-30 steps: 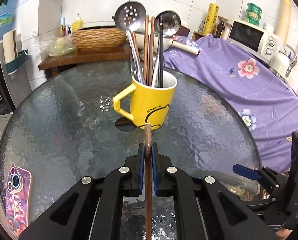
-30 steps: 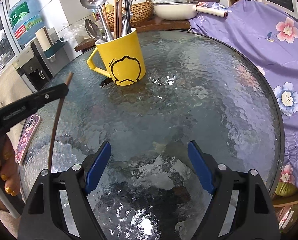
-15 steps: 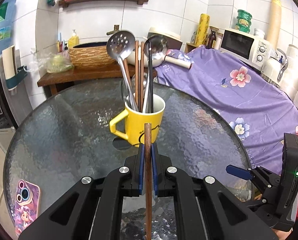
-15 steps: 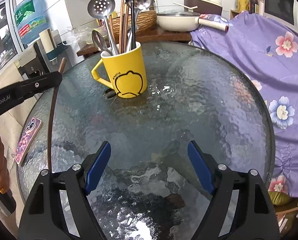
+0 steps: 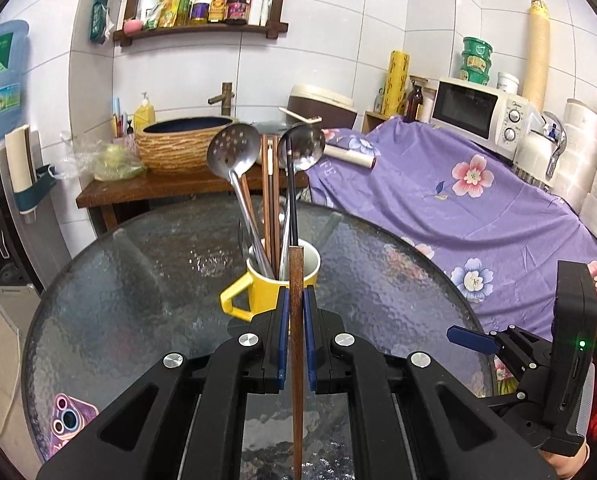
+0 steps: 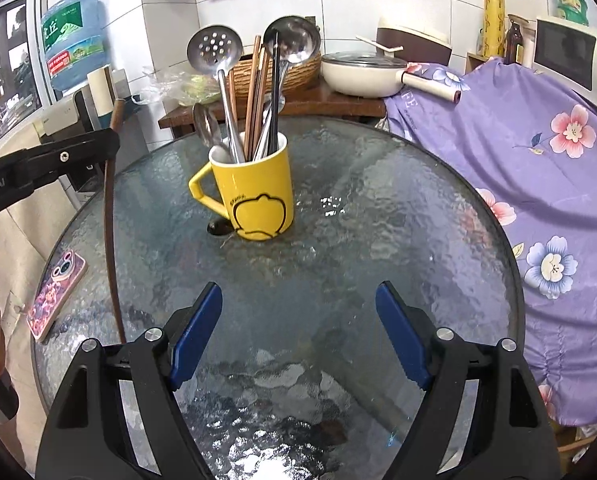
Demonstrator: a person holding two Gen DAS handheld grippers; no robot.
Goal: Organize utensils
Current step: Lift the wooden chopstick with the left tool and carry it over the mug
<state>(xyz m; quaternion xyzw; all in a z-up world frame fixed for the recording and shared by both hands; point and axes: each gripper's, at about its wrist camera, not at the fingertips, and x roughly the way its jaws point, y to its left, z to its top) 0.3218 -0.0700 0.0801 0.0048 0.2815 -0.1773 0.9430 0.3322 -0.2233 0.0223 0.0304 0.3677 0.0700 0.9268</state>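
Dark brown wood, a single chopstick [image 5: 297, 320], is pinched upright between the blue pads of the left gripper [image 5: 297, 336], and over the last second it has been lifted: the yellow mug [image 5: 276, 294] now sits lower in the left wrist view, and the chopstick's tip reaches its rim instead of its base. The right gripper [image 6: 298, 336] has risen too, jaws wide and empty above the glass table [image 6: 398, 220]. The mug already holds a slotted spoon [image 6: 214, 46], a ladle [image 6: 292, 42] and other chopsticks [image 6: 256, 92]. The chopstick is probably now high enough to be carried over the rim and dropped in.
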